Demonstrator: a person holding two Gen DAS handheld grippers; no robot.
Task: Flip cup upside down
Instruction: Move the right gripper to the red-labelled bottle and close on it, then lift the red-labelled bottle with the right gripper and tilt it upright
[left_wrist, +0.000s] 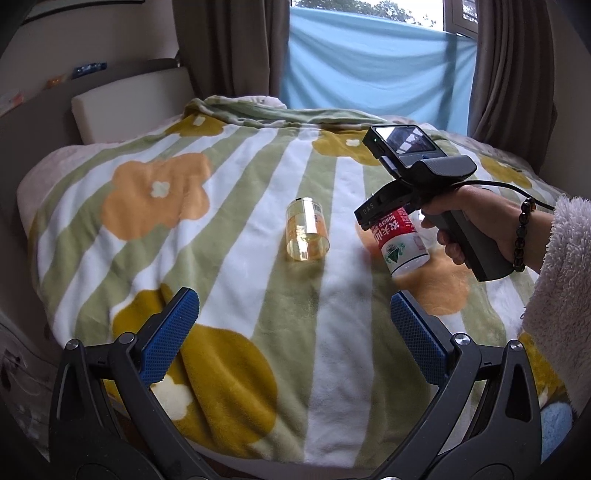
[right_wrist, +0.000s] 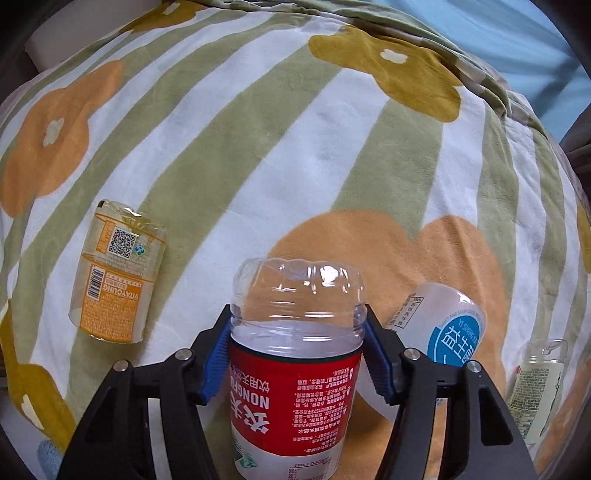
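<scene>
My right gripper (right_wrist: 298, 328) is shut on a clear plastic cup with a red and white label (right_wrist: 295, 369), cut from a bottle. Its closed bottom points away from the camera. In the left wrist view the same cup (left_wrist: 400, 240) hangs tilted in the right gripper (left_wrist: 369, 221) just above the blanket. My left gripper (left_wrist: 293, 321) is open and empty, low over the near side of the bed. A yellow-orange labelled cup (left_wrist: 306, 234) stands on the blanket, also in the right wrist view (right_wrist: 116, 273).
A striped flower blanket (left_wrist: 240, 166) covers the bed. A white cup with a blue label (right_wrist: 448, 325) and a clear cup (right_wrist: 539, 384) sit at the right. A cushion (left_wrist: 122, 107) and curtains (left_wrist: 513, 66) stand behind the bed.
</scene>
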